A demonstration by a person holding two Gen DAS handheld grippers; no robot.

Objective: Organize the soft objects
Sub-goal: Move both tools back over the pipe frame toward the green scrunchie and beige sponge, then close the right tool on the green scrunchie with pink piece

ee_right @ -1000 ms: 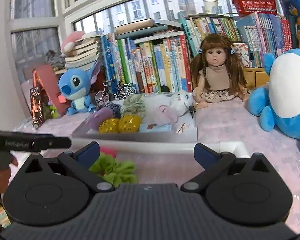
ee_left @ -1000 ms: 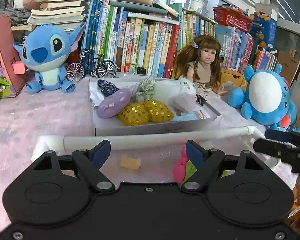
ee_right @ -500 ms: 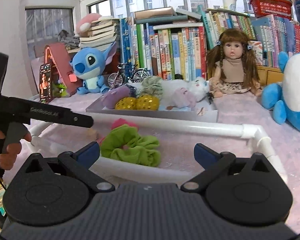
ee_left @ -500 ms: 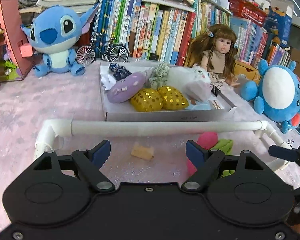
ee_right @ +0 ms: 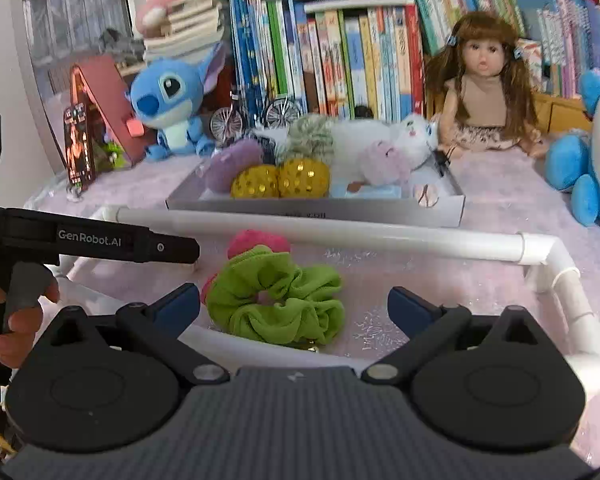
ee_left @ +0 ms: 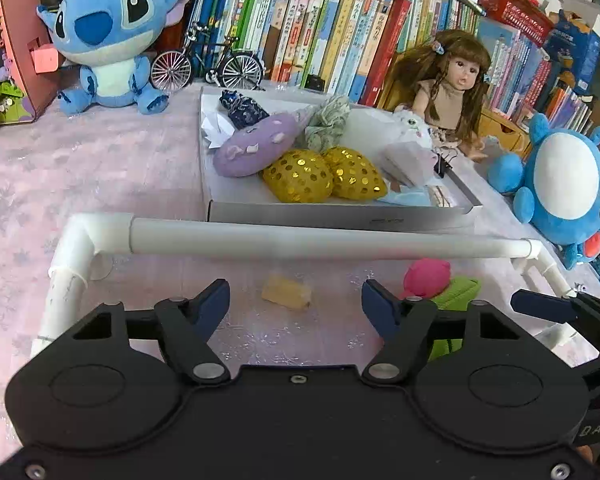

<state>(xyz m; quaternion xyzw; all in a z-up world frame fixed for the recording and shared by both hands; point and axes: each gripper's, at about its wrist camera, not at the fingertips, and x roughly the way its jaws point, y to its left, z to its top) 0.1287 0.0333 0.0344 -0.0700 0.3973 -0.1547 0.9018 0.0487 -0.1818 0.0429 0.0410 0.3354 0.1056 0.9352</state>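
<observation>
The left tongs (ee_left: 295, 300) stand partly parted and hold nothing; their jaws have just been closing in, with a small pale yellow block (ee_left: 286, 297) lying on the pink desk (ee_left: 100, 168) in the gap ahead of them, not touched by either pad. The right tongs (ee_right: 294, 306) are spread wide and empty, hovering just short of a green scrunchie (ee_right: 278, 296) that lies on the desk between the blue fingertips, clear of both. A pink plush piece (ee_right: 258, 242) touches the scrunchie at its 12 o'clock side. Block, scrunchie and pink piece all lie inside a white pipe frame (ee_left: 300, 242), the block toward 9 o'clock of the pair. In the right wrist view the left tongs enter from 9 o'clock, gripped by a person's hand (ee_right: 16, 312). Beyond the frame's far bar, at 12 o'clock, sits a shallow grey tray (ee_left: 340, 218) holding a purple cushion (ee_left: 256, 146), two gold sequined pads (ee_left: 324, 176), a grey-green scrunchie (ee_left: 328, 126), a dark patterned pouch (ee_left: 242, 108), a white plush animal (ee_right: 404, 140) and a light blue item at the front edge. Behind the tray are a blue plush toy (ee_left: 108, 36) at 10 o'clock, a doll (ee_left: 452, 88) at 1 o'clock, and a row of books (ee_left: 320, 28).
</observation>
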